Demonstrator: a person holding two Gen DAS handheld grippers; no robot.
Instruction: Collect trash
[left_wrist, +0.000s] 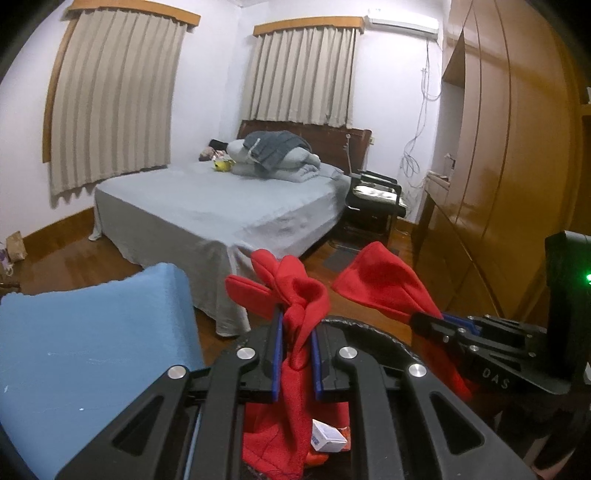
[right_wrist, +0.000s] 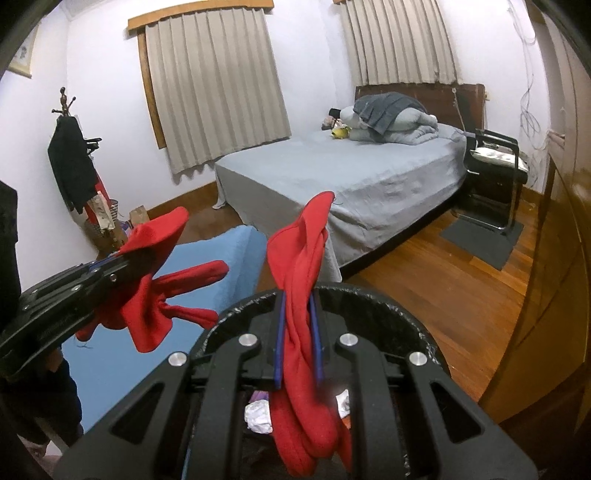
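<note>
Both grippers hold the red bag over the black bin (right_wrist: 424, 321). The left gripper (left_wrist: 295, 332) has its jaws closed on a bunched, knot-like handle of the red bag (left_wrist: 306, 295); the right gripper (right_wrist: 299, 325) has its jaws closed on the bag's other twisted handle, which stands up between the blue pads. In the left view the right gripper appears at the right edge, clamped on a red flap; in the right view the left one appears at the left edge, with red loops sticking out of it.

The trash is already inside. Below the left jaws a small white box (left_wrist: 327, 437) lies in the red lining, and below the right jaws sits a crumpled white wad (right_wrist: 258, 415), with another pale scrap just beside the red cloth. The bag seems to line the bin, its mouth gathered upward.

Judging from this, collecting is largely done and the closing stage is in hand: the two handles are drawn up and one looks partly knotted. What seems left is to tie the handles together and lift the bag out. Whether more trash remains elsewhere cannot be told; a brown paper bag (right_wrist: 139, 214) stands on the floor by the far wall, beyond the blue pad (left_wrist: 92, 350) and the bed (right_wrist: 369, 173)
</note>
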